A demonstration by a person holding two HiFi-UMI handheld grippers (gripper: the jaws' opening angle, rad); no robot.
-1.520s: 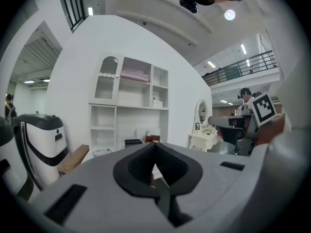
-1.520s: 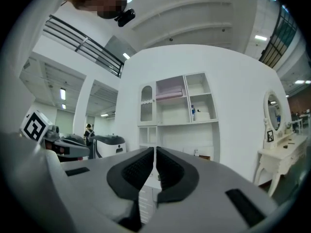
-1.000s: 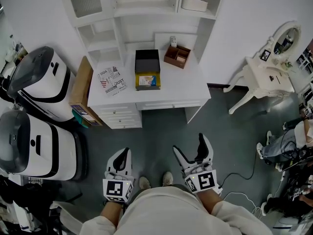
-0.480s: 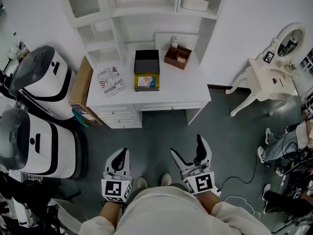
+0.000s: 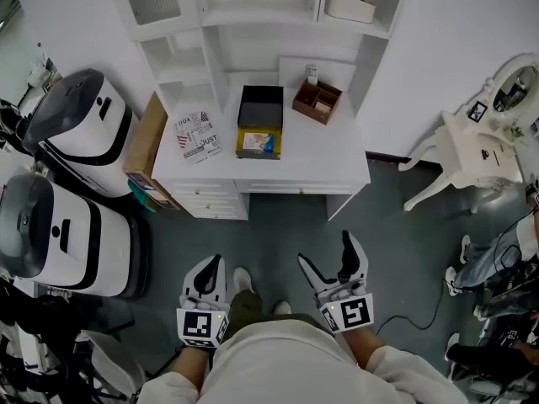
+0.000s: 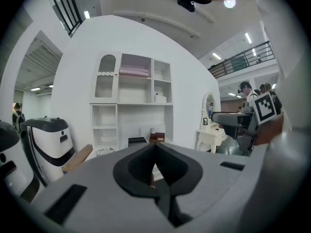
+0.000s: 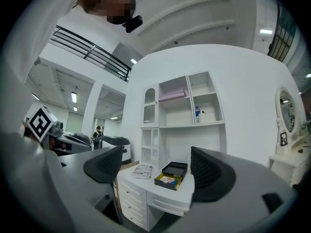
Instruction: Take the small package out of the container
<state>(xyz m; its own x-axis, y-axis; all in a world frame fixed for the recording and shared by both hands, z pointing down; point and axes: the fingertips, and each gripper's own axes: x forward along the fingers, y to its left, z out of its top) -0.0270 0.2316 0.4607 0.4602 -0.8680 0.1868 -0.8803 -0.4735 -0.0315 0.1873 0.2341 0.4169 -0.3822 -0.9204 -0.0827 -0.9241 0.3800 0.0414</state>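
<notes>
Left claw: the left gripper [image 5: 216, 263] hangs low at 6 o'clock by the person's waist. Its own view shows the grey-and-black jaws [image 6: 154, 150] pressed together with nothing in them.
Right claw: the right gripper [image 5: 327, 253] has its jaws spread wide and empty. Looking along them, its view [image 7: 155, 168] frames the desk right in the gap.
Container: the open box with a black lid and a yellow-rimmed tray [image 5: 258, 133] sits on the white desk with drawers [image 5: 316, 154]. The lid is thrown back toward 12 o'clock, so the box runs 12 to 6.
Package: the small flat packet, pale with blue and yellow print [image 5: 255, 143], lies inside the tray. Its long side looks to run 9 to 3, though it's too small to be sure.
Key relation: the container is well apart from both claws, across bare grey floor. It lies about 1 o'clock from the left and 11 o'clock from the right.
Nearer hand: close to even. The right one is already agape and sighted on the box [image 7: 171, 174], so I'd back it.
Surfaces: the desk is smooth painted white, the box looks like rigid card, and the packet looks glossy and thin. It'll likely want a pinch at an edge.
Neighbours: a brown wooden organiser [image 5: 317, 100] stands at 2 o'clock of the box, and a printed leaflet [image 5: 195, 135] lies at 9.
</notes>
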